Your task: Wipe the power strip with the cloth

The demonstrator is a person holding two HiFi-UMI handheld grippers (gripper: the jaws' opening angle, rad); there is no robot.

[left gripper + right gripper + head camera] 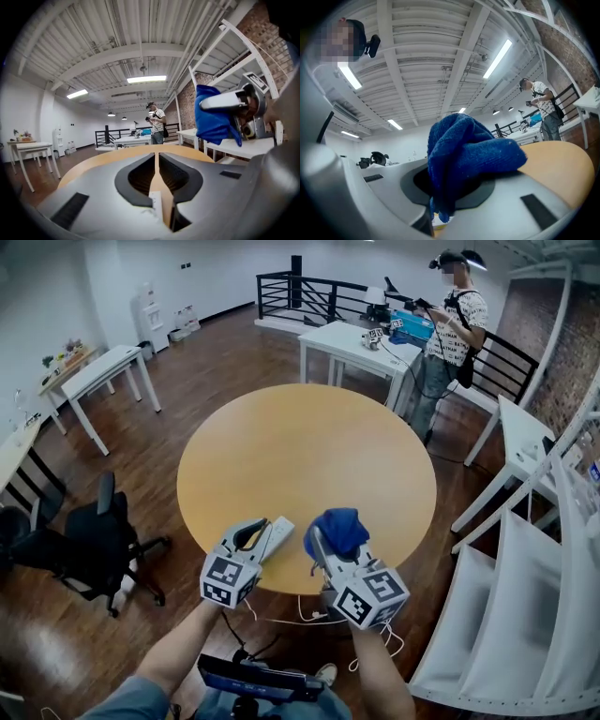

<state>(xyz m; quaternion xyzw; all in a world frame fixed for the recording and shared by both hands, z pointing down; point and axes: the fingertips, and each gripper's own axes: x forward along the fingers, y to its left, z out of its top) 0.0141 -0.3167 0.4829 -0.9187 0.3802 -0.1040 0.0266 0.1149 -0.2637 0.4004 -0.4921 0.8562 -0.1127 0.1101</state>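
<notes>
A white power strip (275,538) lies near the front edge of the round wooden table (309,442). My left gripper (258,529) hovers just to its left, pointing across the table. In the left gripper view its jaws (156,155) stand almost together with only a thin slit, and a white sliver (155,206) shows low in that slit. I cannot tell whether it touches the jaws. My right gripper (323,545) is shut on a bunched blue cloth (337,529), just right of the strip. The cloth (468,150) bulges up out of the jaws and hides the fingertips.
A person (455,324) stands by a white table (361,343) at the back right. A black office chair (89,540) stands to the left. White shelving (525,596) runs down the right side. Cables (309,617) hang below the table's front edge.
</notes>
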